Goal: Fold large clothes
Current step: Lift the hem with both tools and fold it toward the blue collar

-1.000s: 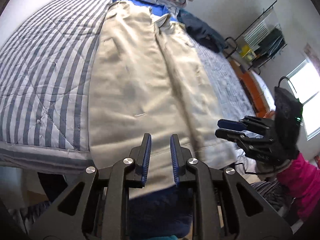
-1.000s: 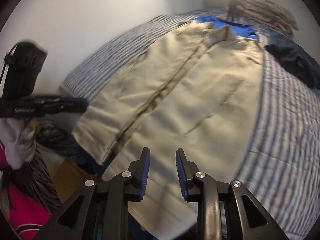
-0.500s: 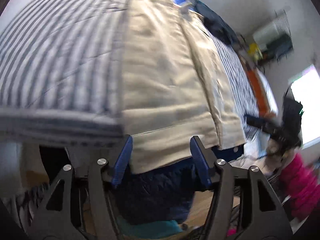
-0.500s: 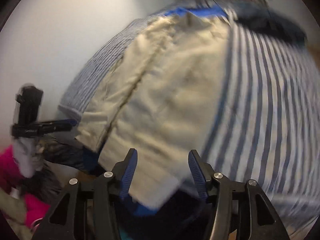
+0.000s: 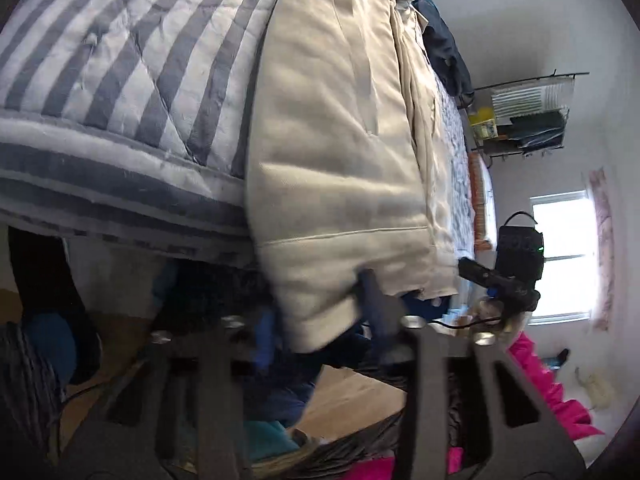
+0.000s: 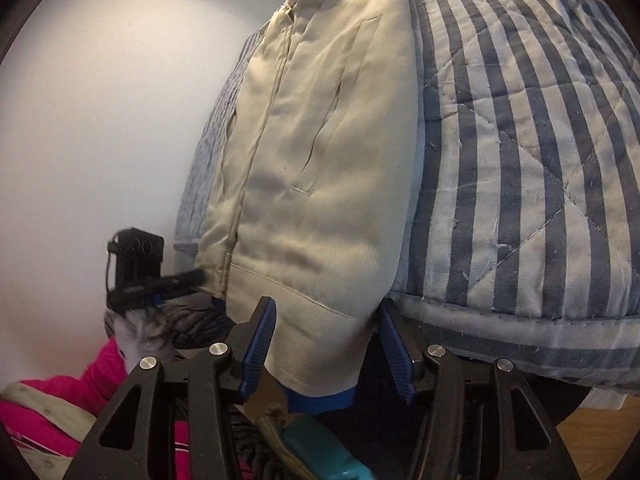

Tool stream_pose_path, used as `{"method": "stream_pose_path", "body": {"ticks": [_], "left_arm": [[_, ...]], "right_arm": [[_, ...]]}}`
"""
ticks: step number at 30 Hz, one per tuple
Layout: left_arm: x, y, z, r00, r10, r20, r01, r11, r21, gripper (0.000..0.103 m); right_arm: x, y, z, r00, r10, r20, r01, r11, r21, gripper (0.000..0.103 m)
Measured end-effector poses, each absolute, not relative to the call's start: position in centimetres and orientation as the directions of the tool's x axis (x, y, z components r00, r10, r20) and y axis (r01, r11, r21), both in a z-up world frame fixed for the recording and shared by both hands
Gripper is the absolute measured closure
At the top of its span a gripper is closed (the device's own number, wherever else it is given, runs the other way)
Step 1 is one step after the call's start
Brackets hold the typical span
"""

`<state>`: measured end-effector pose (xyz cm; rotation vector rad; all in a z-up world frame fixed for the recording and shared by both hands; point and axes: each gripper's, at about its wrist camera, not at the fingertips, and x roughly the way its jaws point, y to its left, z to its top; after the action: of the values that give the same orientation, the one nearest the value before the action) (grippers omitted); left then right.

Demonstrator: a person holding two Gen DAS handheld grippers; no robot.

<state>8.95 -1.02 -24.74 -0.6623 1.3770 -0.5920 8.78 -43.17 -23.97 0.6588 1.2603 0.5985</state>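
A beige jacket with blue lining lies lengthwise on the striped quilt, and its hem hangs over the bed's near edge. My left gripper is blurred. Its jaws are closing with one hem corner between them, the pads not clearly pressing. It also shows as the left gripper at the jacket's far hem corner. My right gripper straddles the other hem corner. Its jaws are closing too, with small gaps beside the cloth. In the left wrist view the right gripper sits at that corner.
The quilt edge drops to a wooden floor. A dark blue garment lies further up the bed. A wire rack and a window are on the far wall. A pink sleeve is close below.
Both grippers sank from above the jacket to the bed's edge and rolled. Their nearly shut jaws opened wide, and the hem corners now sit between the fingers.
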Motion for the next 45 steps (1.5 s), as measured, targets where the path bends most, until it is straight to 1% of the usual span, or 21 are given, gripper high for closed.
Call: {"method": "stream_pose_path", "body": {"ticks": [4,5,6,8,9,11,12,13,14,15,18,20,23,24,25,27,28,30,36,39,45], "left_arm": [[8.5,-1.0,-23.3,0.120,-0.755,-0.645,0.021,0.651,-0.759,0.071],[8.4,-1.3,-23.0,0.123,-0.752,-0.648,0.042,0.656,-0.753,0.070],[8.4,-1.6,-23.0,0.119,-0.741,-0.661,0.050,0.669,-0.741,0.068],[8.7,-1.9,-23.9,0.100,-0.742,-0.663,0.025,0.668,-0.743,0.054],[8.8,-2.1,-24.4,0.090,-0.744,-0.662,0.002,0.665,-0.747,0.052],[9.1,-2.0,-25.2,0.074,-0.754,-0.653,-0.022,0.653,-0.757,0.052],[9.1,-2.2,-25.4,0.067,-0.764,-0.642,-0.023,0.642,-0.766,0.052],[9.1,-2.3,-25.3,0.069,-0.758,-0.649,-0.013,0.650,-0.760,0.062],[9.0,-2.5,-25.1,0.071,-0.746,-0.662,0.001,0.664,-0.748,0.067],[8.9,-2.6,-24.8,0.073,-0.735,-0.674,0.014,0.677,-0.736,0.069],[8.6,-2.3,-23.8,0.085,-0.746,-0.661,0.008,0.664,-0.748,0.075],[8.4,-2.0,-22.9,0.096,-0.752,-0.652,0.010,0.656,-0.755,0.077],[8.1,-1.7,-21.5,0.112,-0.750,-0.651,0.045,0.659,-0.751,0.078],[8.2,-1.8,-21.3,0.107,-0.749,-0.654,0.053,0.661,-0.748,0.078],[8.4,-2.0,-21.5,0.094,-0.746,-0.659,0.053,0.665,-0.745,0.078],[8.7,-2.3,-22.0,0.075,-0.746,-0.661,0.031,0.665,-0.747,0.078],[8.8,-2.5,-21.9,0.071,-0.749,-0.659,0.029,0.662,-0.749,0.078],[9.2,-2.9,-21.2,0.073,-0.758,-0.648,0.031,0.651,-0.758,0.078],[10.8,-2.7,-19.4,0.073,-0.800,-0.596,-0.037,0.595,-0.803,0.079],[12.6,-3.1,-17.7,0.088,-0.821,-0.565,-0.048,0.563,-0.825,0.080],[17.8,-4.0,-14.3,0.149,-0.826,-0.544,0.011,0.552,-0.834,0.081]], "right_arm": [[8.8,-43.5,-22.9,0.222,0.765,-0.605,-0.084,0.633,0.770,0.056],[8.9,-43.2,-22.9,0.217,0.758,-0.615,-0.092,0.643,0.760,0.053],[9.0,-42.9,-23.2,0.204,0.746,-0.634,-0.093,0.659,0.746,0.046],[9.2,-42.5,-24.0,0.182,0.744,-0.643,-0.081,0.663,0.744,0.040],[9.4,-42.3,-24.5,0.167,0.747,-0.644,-0.074,0.661,0.747,0.040],[9.3,-42.1,-24.9,0.154,0.748,-0.646,-0.074,0.660,0.747,0.040],[9.4,-41.9,-25.1,0.150,0.751,-0.643,-0.072,0.657,0.751,0.045],[9.3,-41.9,-25.2,0.150,0.749,-0.646,-0.071,0.660,0.748,0.047],[9.3,-41.8,-25.3,0.146,0.747,-0.649,-0.070,0.662,0.746,0.056],[9.3,-41.9,-25.4,0.144,0.748,-0.648,-0.064,0.660,0.749,0.065],[9.4,-42.6,-25.0,0.151,0.763,-0.629,-0.027,0.639,0.769,0.079],[9.4,-43.1,-24.5,0.173,0.778,-0.604,-0.016,0.615,0.788,0.084],[9.3,-42.9,-22.7,0.217,0.810,-0.545,-0.030,0.564,0.825,0.084],[9.4,-42.4,-22.6,0.211,0.800,-0.562,-0.035,0.581,0.813,0.079],[9.5,-42.0,-22.9,0.198,0.782,-0.591,-0.032,0.607,0.794,0.078],[9.6,-41.3,-24.2,0.164,0.758,-0.632,0.021,0.638,0.770,0.078],[9.7,-41.3,-24.8,0.159,0.763,-0.627,0.051,0.627,0.777,0.079],[9.7,-41.8,-25.1,0.169,0.785,-0.597,0.104,0.588,0.802,0.084],[9.2,-44.1,-24.5,0.258,0.834,-0.488,0.209,0.445,0.871,0.086],[10.4,-44.7,-23.0,0.295,0.847,-0.442,0.211,0.394,0.895,0.086],[15.2,-44.6,-19.2,0.358,0.825,-0.438,0.153,0.411,0.899,0.088]]}}
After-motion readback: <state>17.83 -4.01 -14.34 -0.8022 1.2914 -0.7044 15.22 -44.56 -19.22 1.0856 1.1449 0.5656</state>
